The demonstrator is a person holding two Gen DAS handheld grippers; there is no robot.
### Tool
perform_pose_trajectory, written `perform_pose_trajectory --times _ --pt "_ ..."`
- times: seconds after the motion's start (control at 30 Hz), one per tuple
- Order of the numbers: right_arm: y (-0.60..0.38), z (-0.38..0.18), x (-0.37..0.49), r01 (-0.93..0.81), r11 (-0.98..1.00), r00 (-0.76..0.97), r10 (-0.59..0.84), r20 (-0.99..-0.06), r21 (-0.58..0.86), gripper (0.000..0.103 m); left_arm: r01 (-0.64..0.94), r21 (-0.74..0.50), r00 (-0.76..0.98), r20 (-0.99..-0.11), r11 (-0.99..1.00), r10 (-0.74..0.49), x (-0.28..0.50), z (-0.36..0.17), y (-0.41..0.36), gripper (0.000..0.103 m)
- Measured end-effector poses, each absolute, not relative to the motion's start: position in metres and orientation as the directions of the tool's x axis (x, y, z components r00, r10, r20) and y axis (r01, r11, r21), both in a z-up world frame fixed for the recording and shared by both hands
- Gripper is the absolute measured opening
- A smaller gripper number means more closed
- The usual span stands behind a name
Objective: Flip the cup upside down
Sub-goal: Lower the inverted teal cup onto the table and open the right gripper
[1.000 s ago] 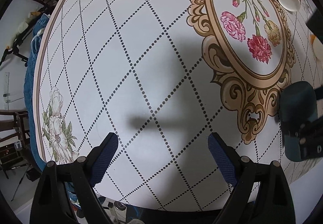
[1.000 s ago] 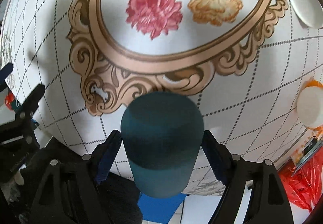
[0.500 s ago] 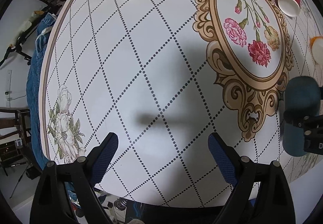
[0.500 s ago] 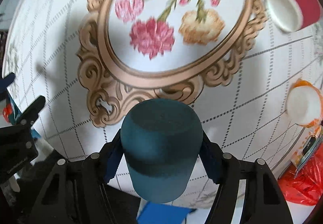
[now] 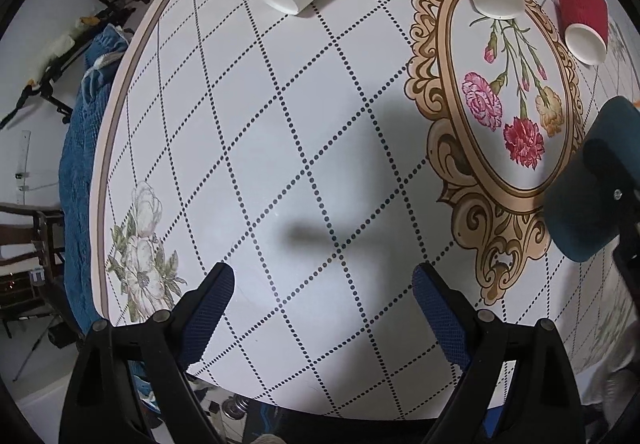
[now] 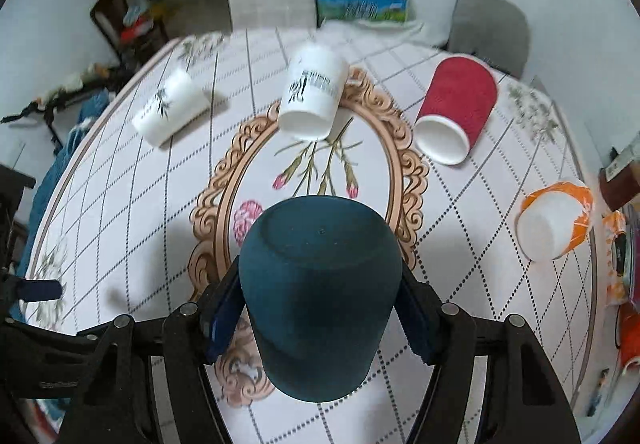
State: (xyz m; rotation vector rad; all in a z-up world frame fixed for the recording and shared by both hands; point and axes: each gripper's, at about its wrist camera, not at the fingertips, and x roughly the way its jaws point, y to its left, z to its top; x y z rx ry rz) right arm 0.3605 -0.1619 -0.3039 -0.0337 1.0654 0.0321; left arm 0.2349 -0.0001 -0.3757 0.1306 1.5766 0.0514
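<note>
My right gripper (image 6: 320, 308) is shut on a dark teal cup (image 6: 320, 284), its flat base facing the camera, held above the table over the ornate gold frame print. The same cup shows at the right edge of the left wrist view (image 5: 596, 179), lifted off the table. My left gripper (image 5: 322, 300) is open and empty above the near part of the table (image 5: 280, 123).
Lying on their sides are a bamboo-print white cup (image 6: 170, 111), a white cup with black writing (image 6: 312, 91), a red cup (image 6: 456, 111) and an orange-and-white cup (image 6: 556, 224). Chairs and a box stand beyond the table's far edge.
My right gripper has closed on the teal cup, lifted it and tilted up, so its view now looks across the table. The left gripper has risen slightly.
</note>
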Motion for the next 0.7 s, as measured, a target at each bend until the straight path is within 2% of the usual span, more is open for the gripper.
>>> perform_pose_trajectory --times 0.43,0.53,0.63,0.7 --pt "-0.162 -0.330 0.335 -0.003 1.000 0.477 0.011 -0.879 0.012 0.072 0.109 0.127 0.032 -0.992 0.986 0.124 0.220 -0.366 -0.018 0.091" --pt "-0.161 -0.330 0.335 0.013 1.000 0.462 0.001 -0.887 0.007 0.084 0.124 0.129 0.056 -0.991 0.984 0.123 0.220 -0.360 -0.018 0.091" --pt "-0.162 -0.321 0.332 0.031 0.999 0.456 0.001 -0.890 0.017 0.086 0.144 0.135 0.095 -0.988 0.980 0.122 0.217 -0.347 -0.021 0.091" --pt "-0.163 -0.312 0.328 0.056 0.998 0.440 -0.006 -0.898 0.020 0.094 0.153 0.136 0.118 -0.986 0.979 0.119 0.215 -0.339 -0.021 0.091"
